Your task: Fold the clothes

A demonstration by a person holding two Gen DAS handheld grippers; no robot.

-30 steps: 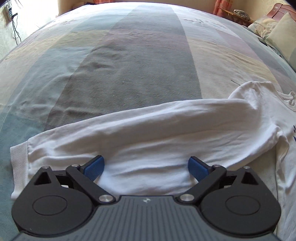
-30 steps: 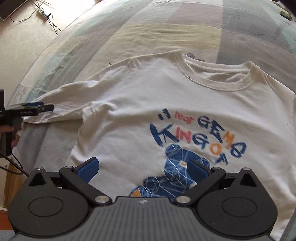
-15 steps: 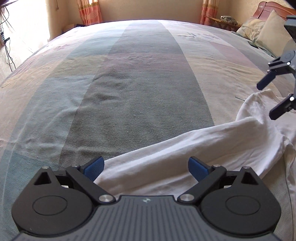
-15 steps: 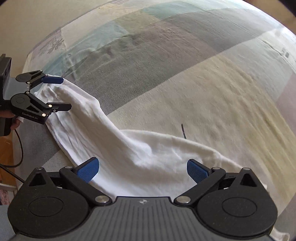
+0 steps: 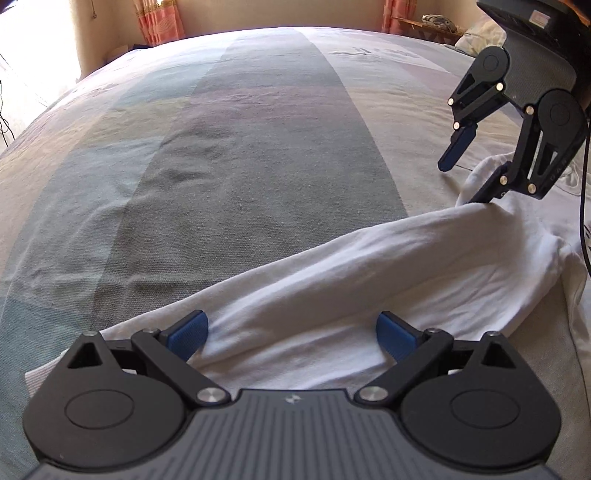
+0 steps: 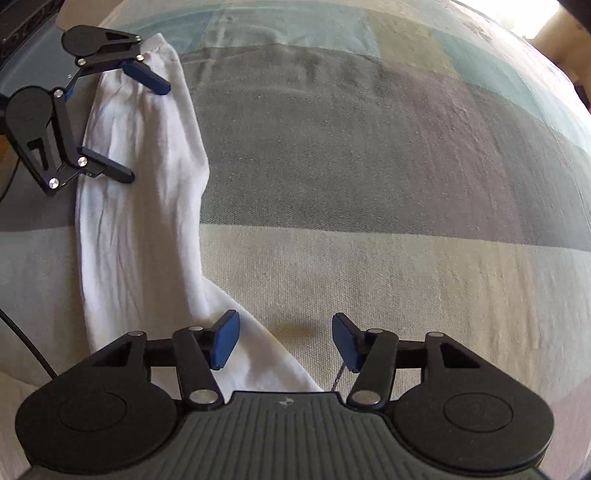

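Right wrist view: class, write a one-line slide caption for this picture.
Right tongs, half closed, straddle the shoulder end of a white sleeve on a striped bedspread; open left tongs span its cuff end.

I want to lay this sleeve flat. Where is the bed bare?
Bare striped bedspread stretches beyond the white sleeve, up to the curtains. Crowded along the sleeve: left gripper at its cuff end, right gripper at its shoulder end.

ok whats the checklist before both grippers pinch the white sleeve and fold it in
1. Left gripper open and straddling the long white cotton sleeve near the cuff: ok.
2. Right gripper straddling the sleeve's shoulder end: ok; jaws have just been closing.
3. Right gripper pads pressing cloth: not ok, gap remains.
4. Sleeve lying flat: not ok, wrinkled.
5. Striped bedspread bare beyond the sleeve: ok.
6. Shirt body position: cannot tell.
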